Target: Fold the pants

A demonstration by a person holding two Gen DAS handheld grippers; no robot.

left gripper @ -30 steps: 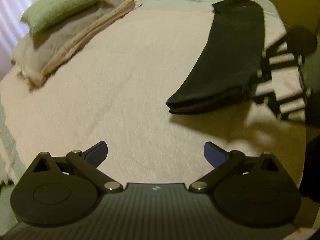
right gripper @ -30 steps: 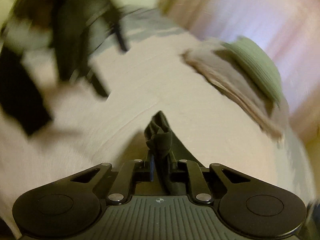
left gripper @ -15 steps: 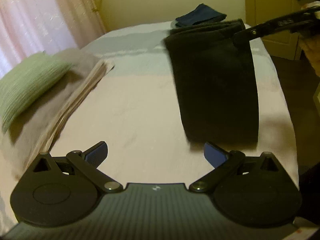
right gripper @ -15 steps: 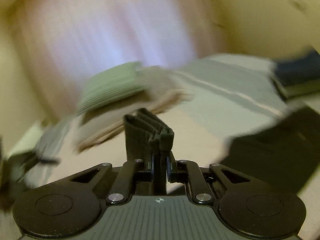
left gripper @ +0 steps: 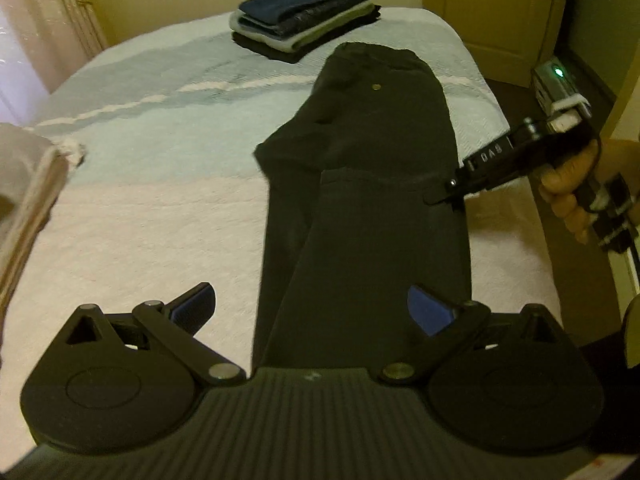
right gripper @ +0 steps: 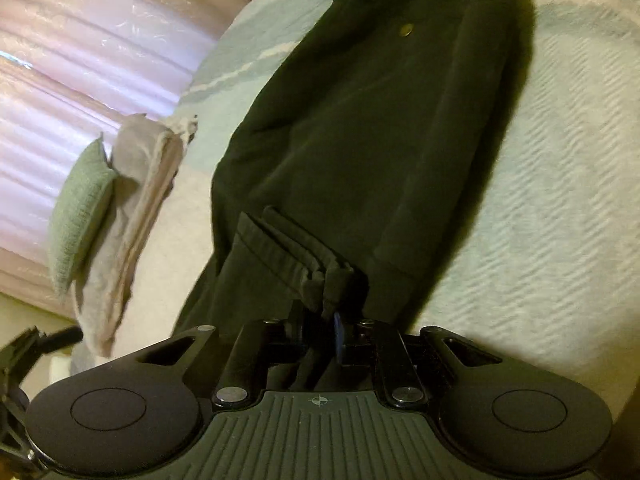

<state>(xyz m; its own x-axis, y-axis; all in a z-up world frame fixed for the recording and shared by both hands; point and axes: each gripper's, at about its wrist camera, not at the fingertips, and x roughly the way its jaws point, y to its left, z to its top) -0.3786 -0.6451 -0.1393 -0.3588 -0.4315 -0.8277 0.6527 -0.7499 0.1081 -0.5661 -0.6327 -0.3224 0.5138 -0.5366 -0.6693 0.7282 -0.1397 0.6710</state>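
Observation:
Black pants [left gripper: 384, 128] lie lengthwise on the bed [left gripper: 160, 160], with the waist and its brass button at the far end. The leg ends are folded back over the thighs, and their hem edge runs across the middle. In the left wrist view my right gripper [left gripper: 444, 197] comes in from the right, held by a hand [left gripper: 568, 196], and pinches that hem edge. The right wrist view shows it shut on the stacked hems [right gripper: 316, 280], just above the pants [right gripper: 380, 120]. My left gripper [left gripper: 312, 308] is open over the near folded end with nothing between its fingers.
A stack of folded clothes [left gripper: 304, 20] sits at the far end of the bed. A beige folded blanket [right gripper: 136, 200] and a green pillow [right gripper: 80, 208] lie along the left side. The bed's right edge drops off beside a closed door [left gripper: 492, 12].
My right gripper has carried the leg hems across and lowered them onto the thighs, rolling as it went. The left gripper has swung round to look along the pants, staying open.

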